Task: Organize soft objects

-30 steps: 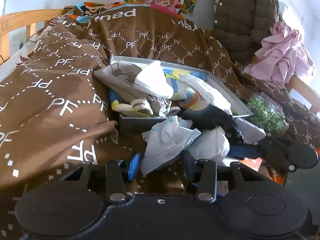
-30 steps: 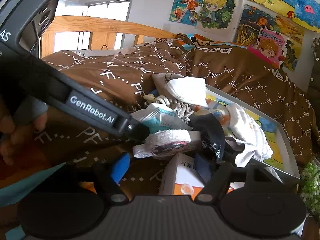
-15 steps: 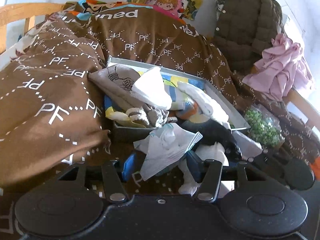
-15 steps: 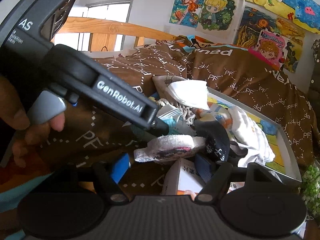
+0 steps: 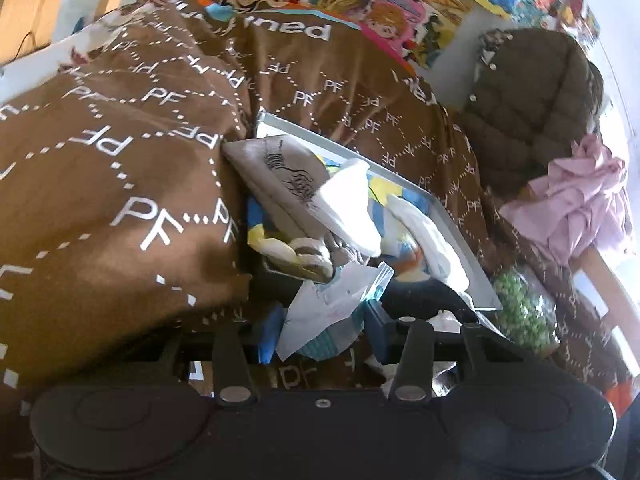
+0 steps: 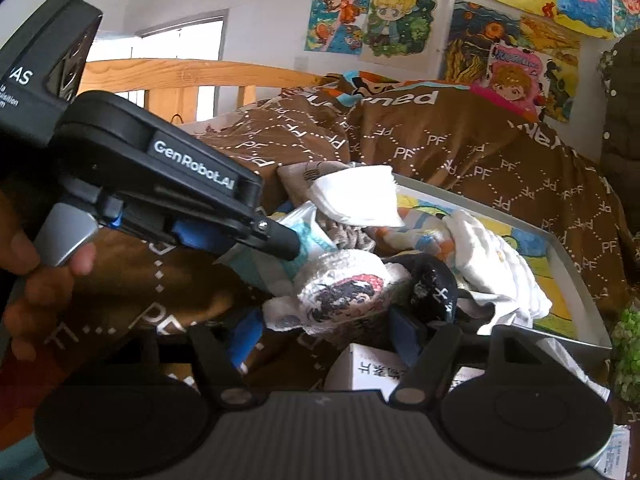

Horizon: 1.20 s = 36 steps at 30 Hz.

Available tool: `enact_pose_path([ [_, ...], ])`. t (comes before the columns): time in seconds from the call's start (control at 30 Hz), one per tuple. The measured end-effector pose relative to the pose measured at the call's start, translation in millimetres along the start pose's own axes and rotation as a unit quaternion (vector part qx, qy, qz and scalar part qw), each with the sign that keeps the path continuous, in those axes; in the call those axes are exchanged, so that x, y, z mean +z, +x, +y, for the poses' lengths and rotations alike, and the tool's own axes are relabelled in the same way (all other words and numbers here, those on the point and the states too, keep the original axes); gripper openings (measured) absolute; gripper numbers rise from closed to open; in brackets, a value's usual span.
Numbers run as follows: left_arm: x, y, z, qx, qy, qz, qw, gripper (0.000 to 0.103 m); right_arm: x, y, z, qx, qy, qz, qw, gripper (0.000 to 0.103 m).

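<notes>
A grey tray [image 5: 460, 236] [image 6: 576, 268] on the bed holds several soft pieces: a beige printed cloth [image 5: 280, 176], a folded white cloth [image 6: 356, 200] and a white towel [image 6: 496, 264]. A black sock [image 6: 436, 284] hangs over its near rim. My left gripper [image 5: 322, 328] [image 6: 288, 246] is closing, and its blue pads press on a white and teal plastic packet [image 5: 332, 308] [image 6: 308, 232] just before the tray. My right gripper [image 6: 326, 336] is closing too, with a rolled white cloth with a red and black print [image 6: 344, 292] bunched between its pads.
A brown PF-patterned blanket [image 5: 120, 200] rises at the left and behind the tray. A white box [image 6: 368, 372] lies under my right gripper. A bag of green bits [image 5: 524, 312], a pink garment [image 5: 576, 208] and a brown quilted jacket [image 5: 528, 104] stand at the right.
My left gripper has rolled and moved closer to the tray with the packet still between its fingers. The printed white roll between the right fingers has bunched up taller.
</notes>
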State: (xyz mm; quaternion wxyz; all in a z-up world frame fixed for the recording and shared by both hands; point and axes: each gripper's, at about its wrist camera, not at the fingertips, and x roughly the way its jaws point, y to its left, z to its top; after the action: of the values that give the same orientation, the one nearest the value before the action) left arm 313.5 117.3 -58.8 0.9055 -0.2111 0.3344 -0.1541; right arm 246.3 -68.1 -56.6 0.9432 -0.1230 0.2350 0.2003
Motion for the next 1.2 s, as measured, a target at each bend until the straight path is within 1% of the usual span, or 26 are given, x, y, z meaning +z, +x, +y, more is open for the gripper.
enact_pose_path([
  [0.03,-0.1,0.2,0.7,-0.001,-0.003,0.0,1.0,0.045,0.1,-0.3,0.3,-0.003,0.0,-0.001,1.0,0.066],
  [0.1,-0.6,1.2,0.8,-0.001,-0.004,0.001,1.0,0.044,0.3,-2.0,0.0,-0.012,0.002,-0.005,1.0,0.059],
  [0.17,-1.1,1.9,0.3,-0.001,-0.003,0.002,1.0,0.043,1.5,-3.2,-0.6,-0.025,0.005,-0.007,1.0,0.054],
  [0.3,-1.8,2.2,0.2,0.0,-0.004,0.003,1.0,0.043,3.7,-5.3,-3.8,-0.05,0.027,-0.002,0.998,0.04],
  [0.4,-2.2,2.2,0.3,0.002,-0.005,0.003,1.0,0.042,6.0,-7.5,-10.6,-0.063,0.057,0.001,0.996,0.04],
  [0.5,-3.3,2.1,-0.5,0.003,-0.006,0.004,1.0,0.041,6.5,-8.6,-16.6,-0.074,0.07,-0.003,0.995,0.045],
  [0.63,-4.7,2.7,-2.0,0.004,-0.006,0.007,1.0,0.041,6.0,-9.9,-23.3,-0.088,0.086,-0.011,0.992,0.046],
  [0.67,-5.0,3.0,-2.0,0.004,-0.006,0.008,0.9999,0.04,6.1,-10.5,-24.4,-0.096,0.086,-0.017,0.992,0.046],
  [0.77,-5.8,3.8,-3.4,0.004,-0.007,0.009,0.9999,0.04,6.1,-11.6,-26.0,-0.113,0.078,-0.031,0.99,0.052],
  [0.93,-7.2,4.4,-5.4,0.006,-0.009,0.011,0.9999,0.039,5.8,-13.1,-24.3,-0.136,0.055,-0.051,0.988,0.053],
  [0.97,-7.5,4.2,-6.1,0.007,-0.009,0.01,0.9999,0.039,6.4,-13.3,-24.4,-0.138,0.054,-0.053,0.987,0.052],
  [1.03,-7.9,4.1,-6.5,0.007,-0.009,0.01,0.9999,0.039,8.2,-15.0,-25.5,-0.145,0.056,-0.059,0.986,0.049],
  [1.1,-7.7,4.0,-6.9,0.007,-0.009,0.01,0.9999,0.038,9.5,-17.4,-28.0,-0.153,0.063,-0.064,0.984,0.04],
  [1.2,-7.7,4.0,-8.1,0.007,-0.011,0.01,0.9999,0.037,12.4,-19.4,-35.3,-0.159,0.086,-0.065,0.981,0.038],
])
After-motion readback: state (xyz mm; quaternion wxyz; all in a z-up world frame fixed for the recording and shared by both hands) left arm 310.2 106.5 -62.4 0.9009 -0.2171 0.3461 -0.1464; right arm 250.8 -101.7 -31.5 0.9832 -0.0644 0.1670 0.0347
